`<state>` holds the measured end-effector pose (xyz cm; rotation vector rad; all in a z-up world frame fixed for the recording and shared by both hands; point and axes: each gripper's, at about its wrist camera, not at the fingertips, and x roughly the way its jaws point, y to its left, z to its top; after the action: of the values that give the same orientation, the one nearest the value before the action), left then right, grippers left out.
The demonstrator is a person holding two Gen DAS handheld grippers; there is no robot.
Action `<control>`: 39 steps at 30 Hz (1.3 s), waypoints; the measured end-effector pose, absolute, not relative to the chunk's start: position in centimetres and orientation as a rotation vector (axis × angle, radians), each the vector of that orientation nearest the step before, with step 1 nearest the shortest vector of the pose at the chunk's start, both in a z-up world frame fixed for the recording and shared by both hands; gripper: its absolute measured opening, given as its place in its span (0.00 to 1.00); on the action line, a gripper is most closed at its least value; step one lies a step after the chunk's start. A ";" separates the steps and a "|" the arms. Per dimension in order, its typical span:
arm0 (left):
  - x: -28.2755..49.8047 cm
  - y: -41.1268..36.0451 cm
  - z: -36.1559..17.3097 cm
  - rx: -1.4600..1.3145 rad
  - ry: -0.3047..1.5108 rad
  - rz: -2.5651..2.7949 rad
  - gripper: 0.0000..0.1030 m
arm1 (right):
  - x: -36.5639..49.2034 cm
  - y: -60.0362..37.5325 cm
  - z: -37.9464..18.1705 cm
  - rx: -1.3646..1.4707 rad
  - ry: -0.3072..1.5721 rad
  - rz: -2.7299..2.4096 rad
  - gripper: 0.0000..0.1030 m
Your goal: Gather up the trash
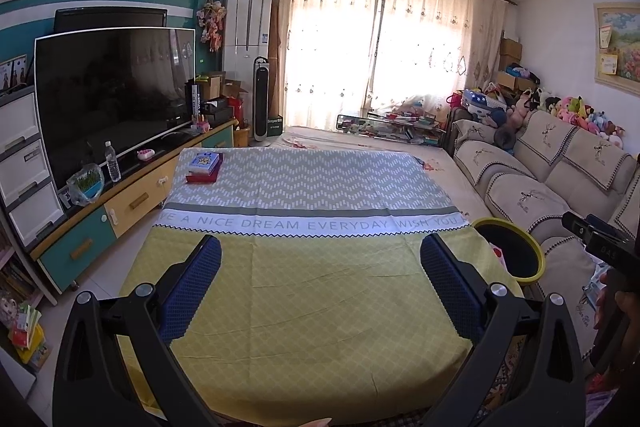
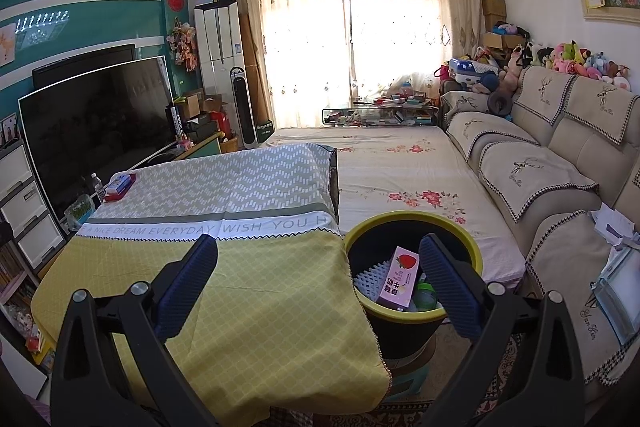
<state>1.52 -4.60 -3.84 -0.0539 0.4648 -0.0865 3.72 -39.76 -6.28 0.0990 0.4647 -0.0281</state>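
Observation:
A black bin with a yellow rim (image 2: 474, 241) stands at the table's right edge, also seen as the bin (image 1: 538, 259) in the left wrist view. Inside it lie a pink strawberry carton (image 2: 400, 277), a white foam piece (image 2: 372, 277) and a green item (image 2: 426, 297). My right gripper (image 2: 318, 247) is open, its right finger over the bin. My left gripper (image 1: 320, 247) is open above the yellow tablecloth (image 1: 320, 291) with nothing between its fingers. The right gripper's black body (image 1: 600, 243) shows at the far right of the left wrist view, with a hand on it.
A red box with a small book on it (image 1: 204, 167) sits at the table's far left corner. A TV (image 1: 112, 99) on a low cabinet runs along the left, with a water bottle (image 1: 113, 161). A sofa (image 2: 560, 155) lines the right; a bed-like platform (image 2: 400, 167) lies beyond.

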 end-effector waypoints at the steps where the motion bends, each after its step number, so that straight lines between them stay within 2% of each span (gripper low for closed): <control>1: 1.5 -4.7 -3.9 -0.053 0.465 -0.087 0.95 | 3.7 -39.8 -6.1 0.100 0.464 -0.029 0.93; 39: 2.8 -4.1 -4.7 -0.058 0.456 -0.111 0.95 | 4.3 -39.2 -7.4 0.087 0.486 -0.020 0.93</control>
<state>2.80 -4.09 -4.66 -0.0576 0.4561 -0.1106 4.26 -39.20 -7.43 0.0866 0.4857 -0.0203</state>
